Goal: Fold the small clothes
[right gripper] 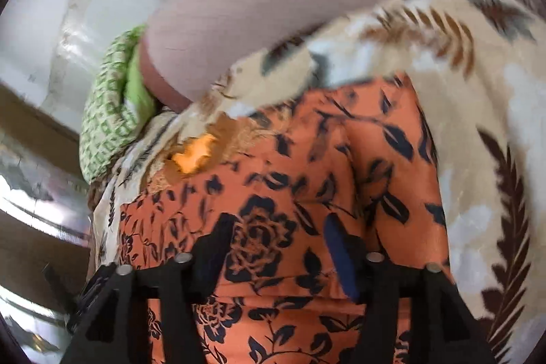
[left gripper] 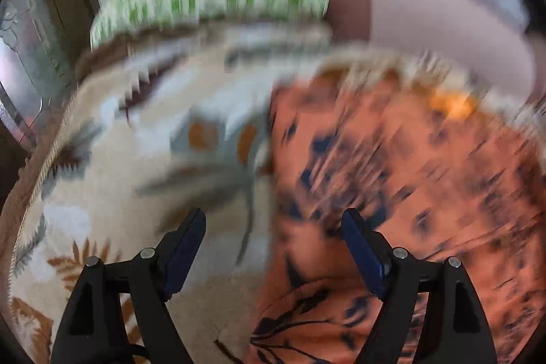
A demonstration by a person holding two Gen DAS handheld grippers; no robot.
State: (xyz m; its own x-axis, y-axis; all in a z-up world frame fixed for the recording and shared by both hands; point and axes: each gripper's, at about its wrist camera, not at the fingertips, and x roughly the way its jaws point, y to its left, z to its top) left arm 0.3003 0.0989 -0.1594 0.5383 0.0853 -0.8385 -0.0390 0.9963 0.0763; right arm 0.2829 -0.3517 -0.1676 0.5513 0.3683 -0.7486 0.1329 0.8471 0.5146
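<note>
Left wrist view, pretty blurry: orange floral garment (left gripper: 392,166) spread flat on the leaf-print blanket (left gripper: 112,166), lying ahead and off to the right of the left hand-held gripper (left gripper: 273,227). Garment's left edge running roughly straight away from the camera, right between the jaws. Jaws wide apart, nothing pinched, tilted down over that edge.

Right wrist view: same orange floral garment (right gripper: 290,193) directly under and ahead of the right hand-held gripper (right gripper: 278,241), so clearly the nearer one. Jaws released, straddling the rose print, cloth beneath but not gripped. Pointing steeply down. Green patterned pillow (right gripper: 105,118) beyond the garment's far left corner.
</note>
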